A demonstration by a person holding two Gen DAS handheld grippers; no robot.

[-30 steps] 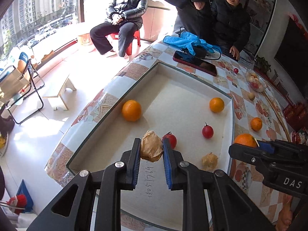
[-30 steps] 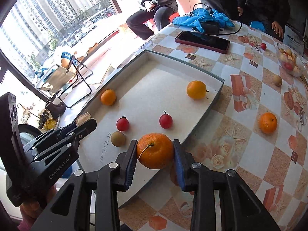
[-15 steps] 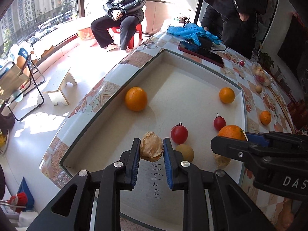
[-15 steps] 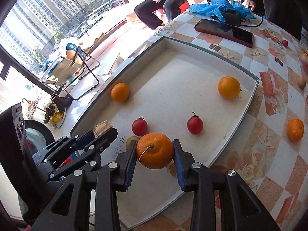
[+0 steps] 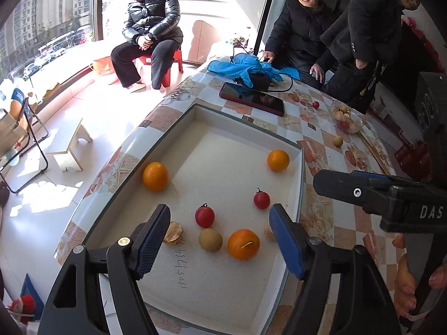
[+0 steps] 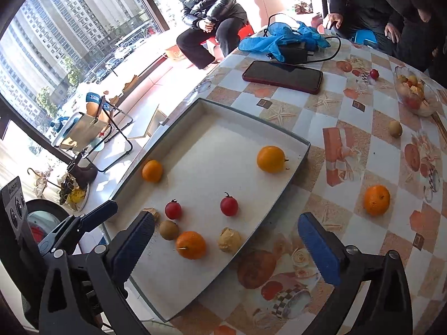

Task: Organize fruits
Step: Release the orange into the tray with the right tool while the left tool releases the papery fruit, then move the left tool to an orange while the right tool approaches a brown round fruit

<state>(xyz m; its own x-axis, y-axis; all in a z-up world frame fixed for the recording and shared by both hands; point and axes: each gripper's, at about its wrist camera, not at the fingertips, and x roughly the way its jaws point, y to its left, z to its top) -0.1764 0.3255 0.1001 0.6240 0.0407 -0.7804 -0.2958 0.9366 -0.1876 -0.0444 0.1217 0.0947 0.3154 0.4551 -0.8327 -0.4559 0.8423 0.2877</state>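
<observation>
Fruits free; both fingers wide apart

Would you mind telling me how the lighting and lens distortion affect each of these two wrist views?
Left wrist view: sunlight blows out the floor by the window, fisheye bends the tray rim, and the fruit stays sharp. Right wrist view: the buildings outside curve strongly, the tablecloth is evenly lit, and the orange casts only a soft shadow. Dark vignette fills the corners of both.

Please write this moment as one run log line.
left gripper: open, empty | right gripper: open, empty | stemmed orange: resting in tray | husk fruit: in tray
</observation>
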